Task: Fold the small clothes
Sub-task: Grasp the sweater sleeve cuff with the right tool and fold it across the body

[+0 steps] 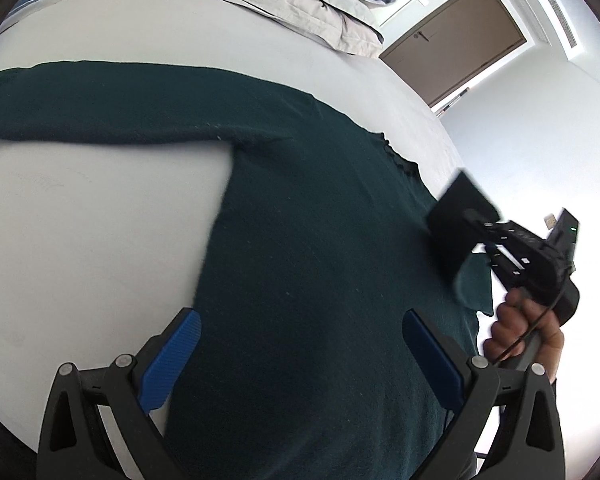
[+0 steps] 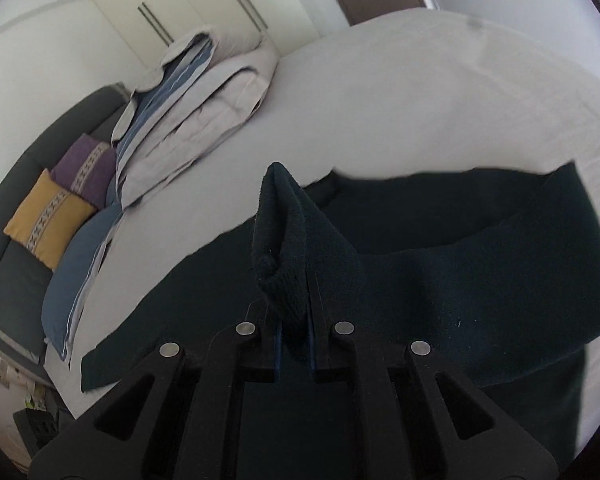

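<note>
- While my right tool [image 2: 294, 344] pinches the sweater's [image 1: 300, 240] cuff [image 2: 284, 248] clear of the bed [image 1: 80, 220],
- my left tool [image 1: 300, 356] hangs spread wide above it, holding nothing.

White bed [image 1: 100, 216] bears dark green sweater [image 1: 300, 240] and folded bedding [image 2: 204, 96].

a dark green knitted sweater [image 1: 300, 220] lies spread flat on the white bed [image 1: 100, 220], one sleeve stretched sideways, its other sleeve end lifted and bunched upright
</note>
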Demonstrator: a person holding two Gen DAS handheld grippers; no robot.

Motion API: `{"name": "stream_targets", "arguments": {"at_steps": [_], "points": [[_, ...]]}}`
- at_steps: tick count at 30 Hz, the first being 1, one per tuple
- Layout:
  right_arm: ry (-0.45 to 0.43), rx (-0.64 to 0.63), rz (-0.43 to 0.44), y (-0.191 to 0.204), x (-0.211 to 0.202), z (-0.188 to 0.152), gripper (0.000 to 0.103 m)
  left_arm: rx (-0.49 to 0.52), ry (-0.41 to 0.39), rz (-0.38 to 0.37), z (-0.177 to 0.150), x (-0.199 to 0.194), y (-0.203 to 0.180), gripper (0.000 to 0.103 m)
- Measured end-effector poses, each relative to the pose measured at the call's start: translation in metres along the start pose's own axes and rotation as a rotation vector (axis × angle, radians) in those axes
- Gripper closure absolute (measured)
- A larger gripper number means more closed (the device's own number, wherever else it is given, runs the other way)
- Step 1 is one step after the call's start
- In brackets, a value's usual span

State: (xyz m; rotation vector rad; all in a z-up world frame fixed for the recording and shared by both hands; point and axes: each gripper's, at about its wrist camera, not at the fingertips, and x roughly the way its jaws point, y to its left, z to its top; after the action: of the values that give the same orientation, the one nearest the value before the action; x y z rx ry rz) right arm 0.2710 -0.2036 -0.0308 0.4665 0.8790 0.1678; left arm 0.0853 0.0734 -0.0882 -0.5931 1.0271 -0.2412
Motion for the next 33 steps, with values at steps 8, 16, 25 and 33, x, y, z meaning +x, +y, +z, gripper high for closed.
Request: {"name": "stream_targets", "arguments": {"at_steps": [8,16,25,33], "points": [[-0.025,-0.008,0.046,-0.043,-0.009,-0.097,0.037,0.012,0.003,-0.037,0.022,0.025,-0.012,0.000],[-0.093,0.119,0.104,-0.145,-0.120,-0.101,0.037,0.088,0.103,-0.074,0.054,0.104,-0.077,0.028],[-0.110,0.184,0.081,-0.203,-0.159,-0.119,0.041,0.248,0.122,0.092,0.078,0.168,-0.124,0.052],[-0.099,0.215,0.036,-0.220,-0.156,-0.132,0.046,0.413,0.083,0.185,0.063,0.164,-0.144,0.092]]}}
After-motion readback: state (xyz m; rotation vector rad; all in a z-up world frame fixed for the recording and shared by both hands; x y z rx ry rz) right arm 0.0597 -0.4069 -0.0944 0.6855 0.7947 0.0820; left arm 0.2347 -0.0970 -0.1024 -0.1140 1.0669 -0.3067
